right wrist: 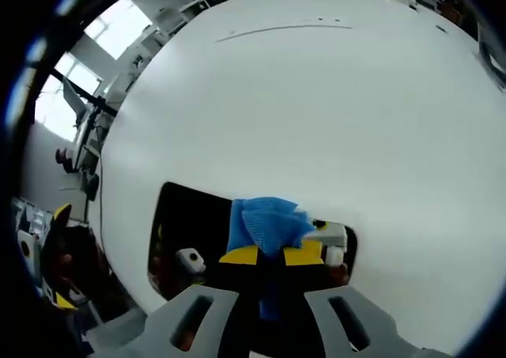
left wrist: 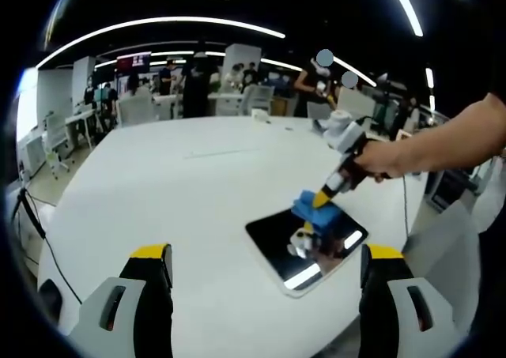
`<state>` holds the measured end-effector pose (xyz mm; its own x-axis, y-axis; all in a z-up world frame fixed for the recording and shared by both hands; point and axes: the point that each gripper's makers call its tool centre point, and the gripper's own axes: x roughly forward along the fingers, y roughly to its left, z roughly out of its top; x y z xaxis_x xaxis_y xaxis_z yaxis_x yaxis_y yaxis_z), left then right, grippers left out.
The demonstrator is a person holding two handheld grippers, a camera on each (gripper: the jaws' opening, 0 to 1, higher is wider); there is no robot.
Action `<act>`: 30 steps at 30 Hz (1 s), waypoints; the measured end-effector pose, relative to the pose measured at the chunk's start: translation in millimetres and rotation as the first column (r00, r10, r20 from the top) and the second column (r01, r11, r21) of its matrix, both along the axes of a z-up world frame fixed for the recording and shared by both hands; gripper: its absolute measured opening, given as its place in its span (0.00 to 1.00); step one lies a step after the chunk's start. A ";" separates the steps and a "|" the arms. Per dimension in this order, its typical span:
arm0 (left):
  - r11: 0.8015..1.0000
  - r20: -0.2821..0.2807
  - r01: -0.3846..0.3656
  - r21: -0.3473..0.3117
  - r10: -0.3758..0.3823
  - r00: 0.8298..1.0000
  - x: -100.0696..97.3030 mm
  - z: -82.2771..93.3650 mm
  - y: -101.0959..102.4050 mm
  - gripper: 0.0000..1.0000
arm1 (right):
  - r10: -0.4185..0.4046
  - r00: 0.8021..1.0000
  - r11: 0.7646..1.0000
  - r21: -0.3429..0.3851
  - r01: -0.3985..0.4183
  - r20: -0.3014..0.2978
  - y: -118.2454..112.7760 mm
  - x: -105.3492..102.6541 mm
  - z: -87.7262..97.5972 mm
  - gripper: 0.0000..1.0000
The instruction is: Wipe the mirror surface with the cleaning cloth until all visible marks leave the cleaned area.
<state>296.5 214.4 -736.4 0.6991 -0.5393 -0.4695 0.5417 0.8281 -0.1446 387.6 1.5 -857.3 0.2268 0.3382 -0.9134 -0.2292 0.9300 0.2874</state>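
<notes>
Item: mirror (left wrist: 307,246), a dark rectangular pane with rounded corners, lying flat on the white worktop (left wrist: 182,192) near its front edge. Item: cleaning cloth (right wrist: 265,224), blue, bunched, clamped between the yellow-tipped jaws of the right hand-held gripper (right wrist: 271,255) and pressed onto the glass; in the left gripper view the same cloth sits at the mirror's far edge under that tool, which a person's arm (left wrist: 443,141) brings in from the right. Item: left hand-held gripper (left wrist: 265,255), jaws standing wide apart and holding nothing, poised above the worktop just short of the mirror. Step in hand, as judged: wiping is under way, with the cloth on one part of the pane and the rest not yet covered. Marks on the glass cannot be told apart from reflections of the ceiling lights. Next move calls for: drawing the cloth across the remaining surface under steady pressure, keeping the clamp firm and the mirror from sliding.
</notes>
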 end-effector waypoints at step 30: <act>1.000 0.005 0.016 0.001 -0.016 1.000 -6.5 2.2 -2.4 0.99 | -0.021 1.000 1.000 0.012 0.021 0.000 1.6 -28.3 -2.7 0.04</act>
<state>290.0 212.0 -734.2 0.6928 -0.5502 -0.4662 0.5558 0.8193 -0.1411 359.4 3.1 -859.9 0.2342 0.3446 -0.9091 -0.2093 0.9310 0.2990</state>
